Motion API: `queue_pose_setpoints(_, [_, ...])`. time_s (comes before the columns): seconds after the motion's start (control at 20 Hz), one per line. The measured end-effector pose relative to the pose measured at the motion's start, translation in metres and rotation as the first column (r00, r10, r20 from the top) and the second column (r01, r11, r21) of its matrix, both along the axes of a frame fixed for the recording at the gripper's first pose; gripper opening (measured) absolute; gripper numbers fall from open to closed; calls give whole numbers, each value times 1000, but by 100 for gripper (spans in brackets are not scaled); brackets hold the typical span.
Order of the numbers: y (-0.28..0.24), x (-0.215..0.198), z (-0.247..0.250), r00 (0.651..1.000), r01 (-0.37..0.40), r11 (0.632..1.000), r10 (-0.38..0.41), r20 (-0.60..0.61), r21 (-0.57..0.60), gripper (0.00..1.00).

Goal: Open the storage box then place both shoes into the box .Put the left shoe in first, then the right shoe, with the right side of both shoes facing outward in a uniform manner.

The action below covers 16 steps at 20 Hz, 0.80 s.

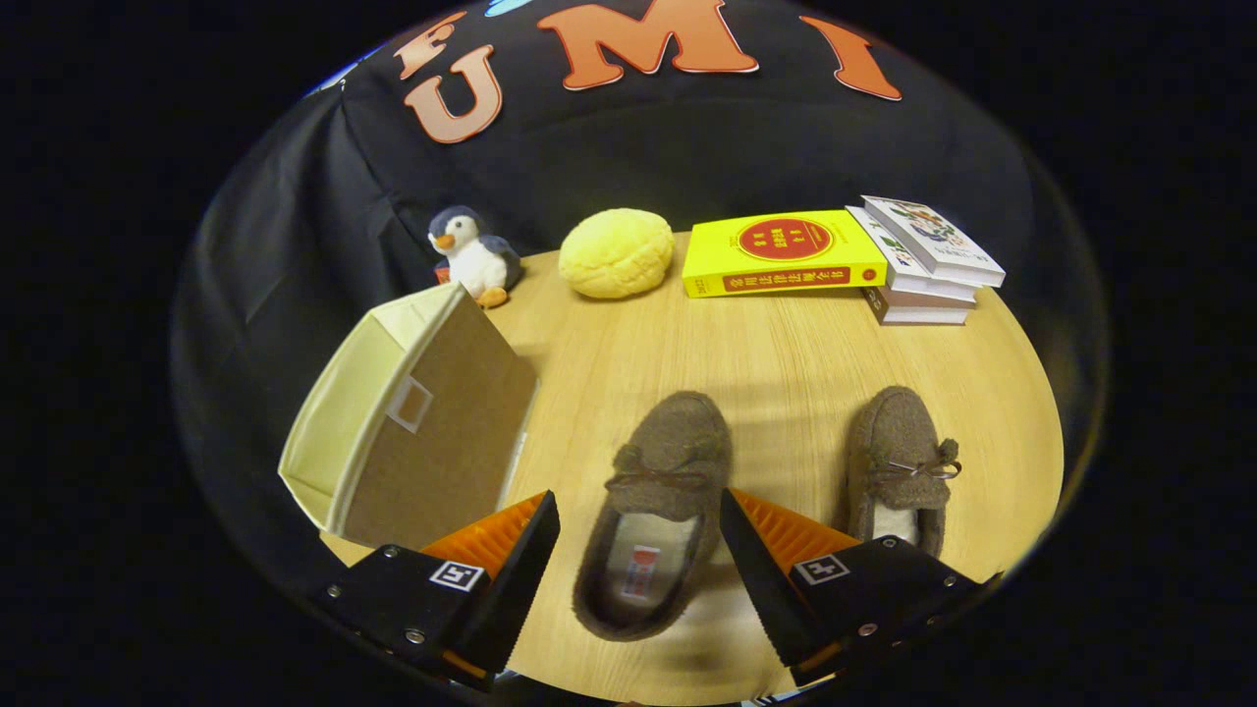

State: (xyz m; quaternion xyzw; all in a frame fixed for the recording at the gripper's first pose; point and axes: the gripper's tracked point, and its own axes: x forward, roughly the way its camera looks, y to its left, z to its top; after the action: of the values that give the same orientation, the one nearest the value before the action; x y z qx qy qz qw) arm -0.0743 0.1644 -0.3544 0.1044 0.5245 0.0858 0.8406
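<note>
**Between the wide tongs, one slipper waits**

Between the two fingers of the tongs [638,570] lies a brown fuzzy slipper [656,516] with a little bow. The tongs are wide open. They hold nothing, and neither finger seems to press on the slipper. The other brown slipper [901,463] sits just past the right finger, apart from the first one. Both rest on the wooden bench [776,363], toes pointing away.

Ahead of the left finger stands the cream cloth storage box [408,422]. It looks tipped on its side, with its open mouth turned away to the left, so I cannot see inside it.

I think the step now is picking up the first shoe. From its place, the slipper between the fingers looks like the left one. Next, the tongs should come down and squeeze its sides softly, then carry it to the mouth of the box.

Far beyond the fingers sit a toy penguin [473,257], a yellow bun-shaped cushion [617,252], and some books [845,257].
</note>
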Motion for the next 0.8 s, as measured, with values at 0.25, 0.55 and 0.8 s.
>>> queue_pose_setpoints(0.25, [-12,-6,-31,997,18,999,-21,-69,-44,90])
queue_pose_setpoints(0.55, [-11,12,-61,998,40,997,-43,-48,-68,62])
queue_pose_setpoints(0.8, [-8,17,-74,998,31,994,-36,-46,-109,30])
